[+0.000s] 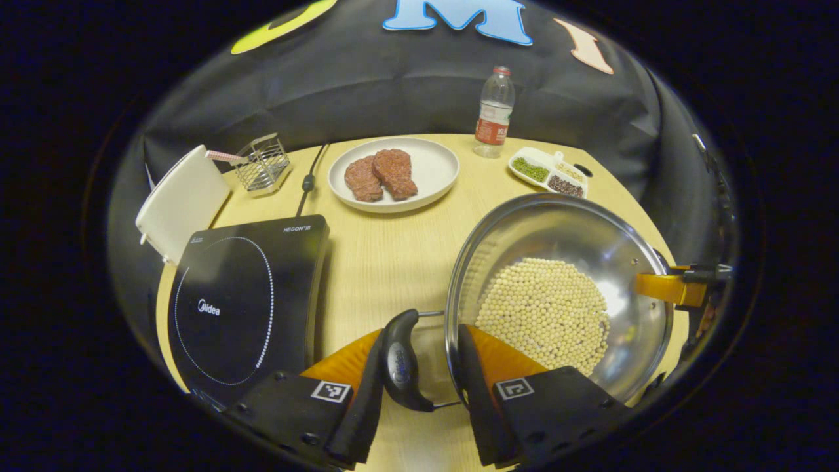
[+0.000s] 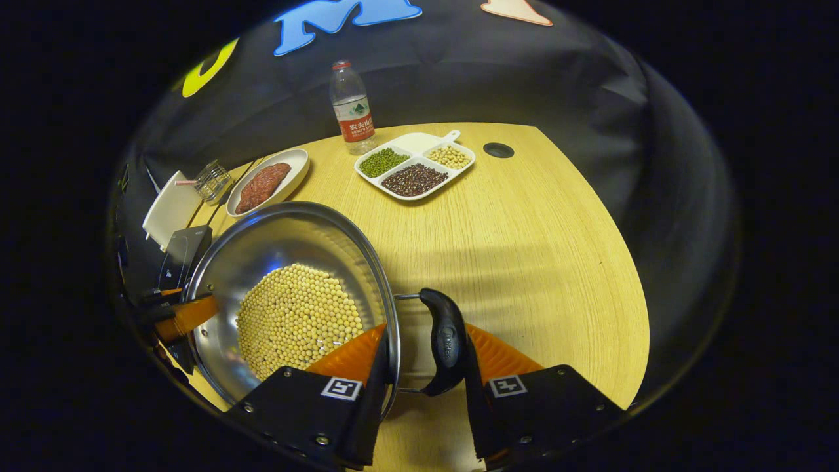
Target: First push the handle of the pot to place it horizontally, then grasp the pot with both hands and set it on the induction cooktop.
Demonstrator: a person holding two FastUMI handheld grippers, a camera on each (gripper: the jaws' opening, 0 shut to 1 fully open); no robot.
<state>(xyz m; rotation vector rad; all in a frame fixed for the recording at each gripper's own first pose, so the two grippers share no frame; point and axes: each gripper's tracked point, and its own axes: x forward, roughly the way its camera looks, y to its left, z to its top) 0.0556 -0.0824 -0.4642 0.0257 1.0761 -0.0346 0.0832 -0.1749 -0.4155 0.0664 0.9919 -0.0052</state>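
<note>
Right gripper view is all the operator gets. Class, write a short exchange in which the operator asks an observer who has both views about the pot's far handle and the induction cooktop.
Operator: My right gripper has a finger on each side of the near handle. How does the far handle look?
Observer: In the left gripper view, the left gripper straddles the far handle, with one finger outside it and the other inside the rim of the pot.
Operator: Is the cooktop free?
Observer: Yes. The induction cooktop sits beside the pot on the left gripper's side, and its ringed top is bare.
</note>
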